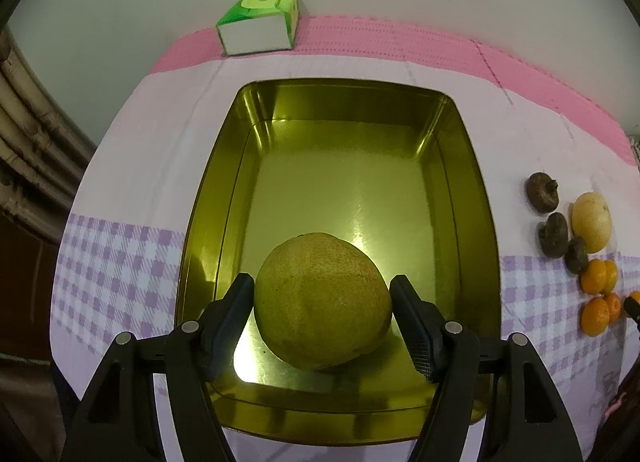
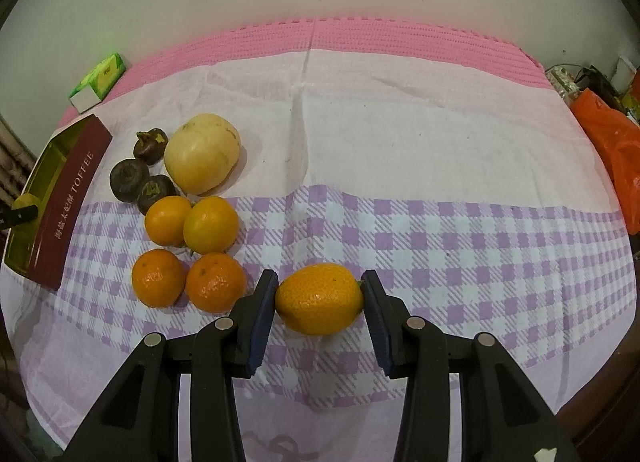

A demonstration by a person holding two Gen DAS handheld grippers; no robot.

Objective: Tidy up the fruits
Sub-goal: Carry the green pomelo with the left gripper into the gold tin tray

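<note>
My left gripper (image 1: pixel 322 294) holds a large yellow-green pear-like fruit (image 1: pixel 320 302) between its pads, low inside the gold tin tray (image 1: pixel 472 190), near its front end. My right gripper (image 2: pixel 320 296) is shut on an orange citrus fruit (image 2: pixel 320 298) just above the checked cloth. Left of it lie several oranges (image 2: pixel 188 254), three dark mangosteens (image 2: pixel 138 174) and a pale yellow round fruit (image 2: pixel 202 152). The tin (image 2: pixel 68 202) shows at the far left of the right wrist view, with the left gripper's fruit (image 2: pixel 25 202) in it.
A green and white tissue box (image 1: pixel 260 22) stands at the back on the pink mat. The loose fruit pile (image 1: pixel 584 238) lies right of the tin. An orange plastic bag (image 2: pixel 616 158) and clutter sit off the table's right edge. A wall rises behind.
</note>
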